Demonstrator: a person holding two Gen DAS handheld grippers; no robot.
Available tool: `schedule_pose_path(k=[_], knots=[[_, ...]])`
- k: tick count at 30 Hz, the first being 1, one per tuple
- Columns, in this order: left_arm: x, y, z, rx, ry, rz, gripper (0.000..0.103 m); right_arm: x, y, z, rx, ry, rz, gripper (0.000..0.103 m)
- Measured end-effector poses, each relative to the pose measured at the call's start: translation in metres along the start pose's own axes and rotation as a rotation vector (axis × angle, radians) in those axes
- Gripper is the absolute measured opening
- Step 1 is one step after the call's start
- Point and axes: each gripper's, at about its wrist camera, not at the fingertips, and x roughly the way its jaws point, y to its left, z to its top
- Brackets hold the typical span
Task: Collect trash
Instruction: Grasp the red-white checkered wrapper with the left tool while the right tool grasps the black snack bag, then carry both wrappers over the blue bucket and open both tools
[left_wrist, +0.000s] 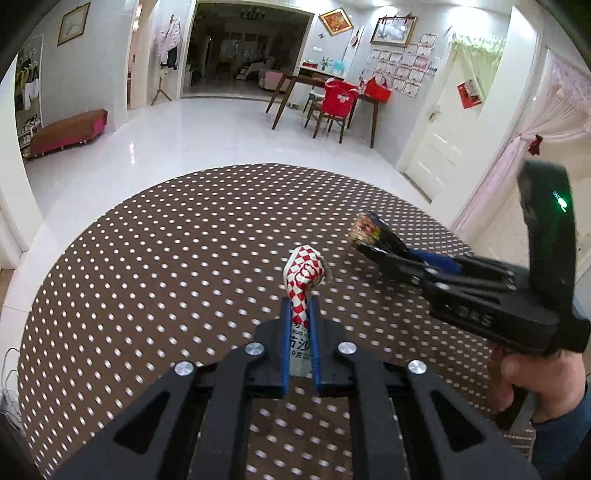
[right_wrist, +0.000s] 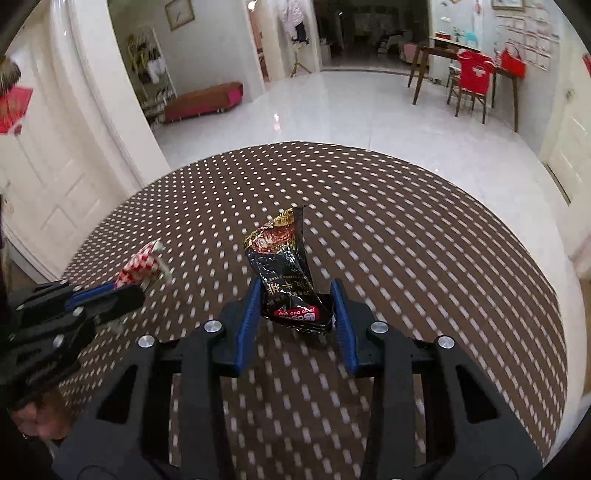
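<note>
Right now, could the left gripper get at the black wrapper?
Probably not. The left gripper already has its jaws shut on the checkered wrapper, and the black wrapper looks pinched in the jaws of the right gripper, so it isn't free to take.

Red-white checkered plastic wrapper (left_wrist: 303, 280): Chinese print incl. "沙", "9克". Crumpled black foil snack wrapper (right_wrist: 286, 273): upside-down Chinese chars, rest too blurred.

A home's open living area is showing: a wooden dining table (left_wrist: 295, 79) with a red-covered chair (left_wrist: 338, 101), framed pictures (left_wrist: 393, 29), a padded bench (left_wrist: 68, 129), glossy tiled floor (left_wrist: 203, 133).
</note>
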Motion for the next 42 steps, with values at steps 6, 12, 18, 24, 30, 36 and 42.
schedule_pose_path(k=[6,12,18,24,30,36,42], knots=[[-0.008,-0.038,-0.011,0.012,-0.030,-0.042,0.009,-0.062,-0.019,-0.031,0.052,-0.077,0.013,0.037],[-0.017,-0.089,-0.011,0.059,-0.062,-0.070,0.009,-0.118,-0.050,-0.055,0.133,-0.143,0.007,0.037],[-0.024,-0.149,-0.011,0.133,-0.086,-0.107,0.009,-0.174,-0.078,-0.074,0.183,-0.227,-0.033,0.037],[-0.021,-0.205,-0.015,0.189,-0.093,-0.156,0.009,-0.215,-0.107,-0.092,0.232,-0.278,-0.079,0.037],[-0.014,-0.274,-0.024,0.252,-0.087,-0.228,0.009,-0.246,-0.144,-0.117,0.294,-0.301,-0.130,0.037],[0.001,-0.336,-0.040,0.302,-0.058,-0.301,0.009,-0.274,-0.181,-0.145,0.362,-0.322,-0.196,0.037],[0.032,-0.390,-0.059,0.360,0.001,-0.328,0.009,-0.295,-0.227,-0.181,0.465,-0.329,-0.253,0.038]])
